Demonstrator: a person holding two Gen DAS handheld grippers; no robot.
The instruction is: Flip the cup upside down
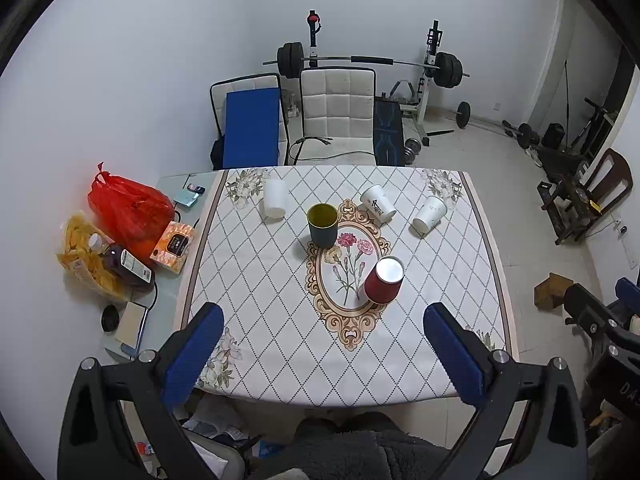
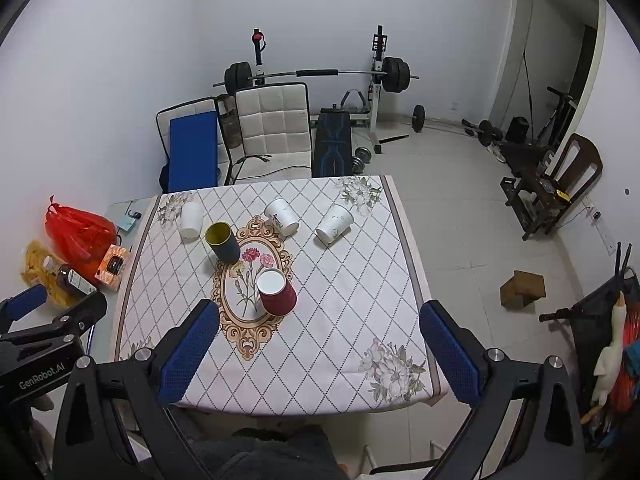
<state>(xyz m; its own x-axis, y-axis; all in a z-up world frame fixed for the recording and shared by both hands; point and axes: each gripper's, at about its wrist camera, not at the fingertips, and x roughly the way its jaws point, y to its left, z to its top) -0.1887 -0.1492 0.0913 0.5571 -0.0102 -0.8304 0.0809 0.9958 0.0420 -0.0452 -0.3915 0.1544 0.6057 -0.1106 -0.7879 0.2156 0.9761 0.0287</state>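
A dark cup with a yellow inside (image 1: pixel 323 225) stands upright, mouth up, near the middle of the patterned tablecloth (image 1: pixel 256 280); it also shows in the right wrist view (image 2: pixel 223 241). A red paper cup (image 1: pixel 383 280) (image 2: pixel 276 292) stands upside down in front of it. Three white cups stand bottom up farther back: one at the left (image 1: pixel 275 199) (image 2: pixel 191 220), two at the right (image 1: pixel 377 205) (image 1: pixel 430 214). My left gripper (image 1: pixel 324 354) is open and empty over the table's near edge. My right gripper (image 2: pixel 320 354) is open and empty there too.
A red bag (image 1: pixel 128 208), a snack bag, a bottle (image 1: pixel 122 264) and a tissue box (image 1: pixel 173 246) lie on a side table to the left. Chairs (image 1: pixel 336 116) and a barbell rack stand behind the table. A wooden block (image 2: pixel 522 290) sits on the floor at the right.
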